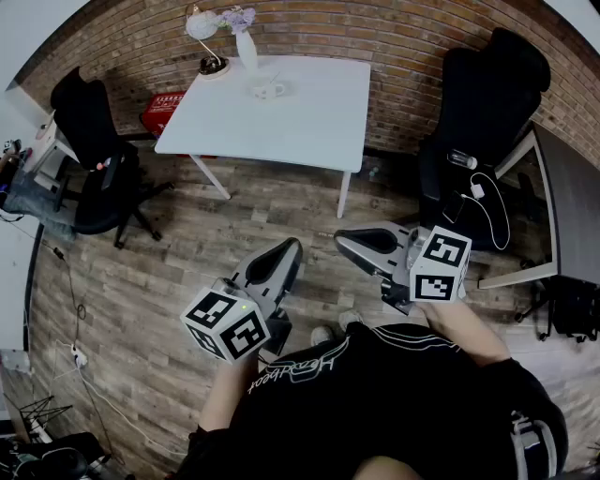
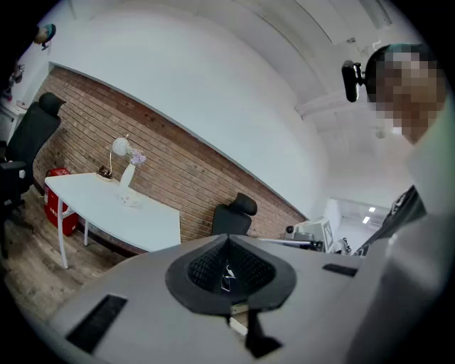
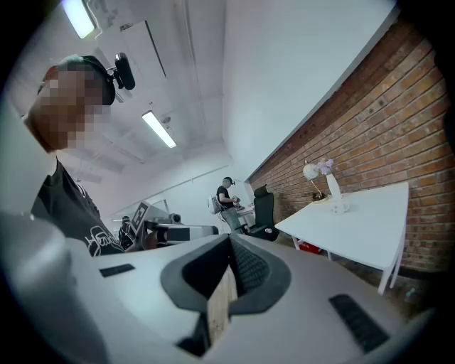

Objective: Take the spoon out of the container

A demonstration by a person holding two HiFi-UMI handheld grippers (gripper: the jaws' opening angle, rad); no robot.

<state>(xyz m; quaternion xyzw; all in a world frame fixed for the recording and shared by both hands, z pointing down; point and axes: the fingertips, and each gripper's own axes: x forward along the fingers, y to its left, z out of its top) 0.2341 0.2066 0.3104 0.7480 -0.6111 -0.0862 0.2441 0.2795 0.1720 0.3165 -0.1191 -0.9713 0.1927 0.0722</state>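
Head view: left gripper (image 1: 287,249) and right gripper (image 1: 347,240) are held close to the person (image 1: 394,403), above the wooden floor (image 1: 187,272) and well apart from the white table (image 1: 309,122). A small white container (image 1: 265,90) stands on that table near a vase (image 1: 246,47) and a lamp (image 1: 202,28); the spoon is too small to make out. Left gripper view: the jaws are pressed together with nothing between them, and the table is far off. Right gripper view: its jaws are likewise closed and empty.

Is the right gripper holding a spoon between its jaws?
No, in the right gripper view the right gripper has its jaws closed against each other, and nothing is between them.
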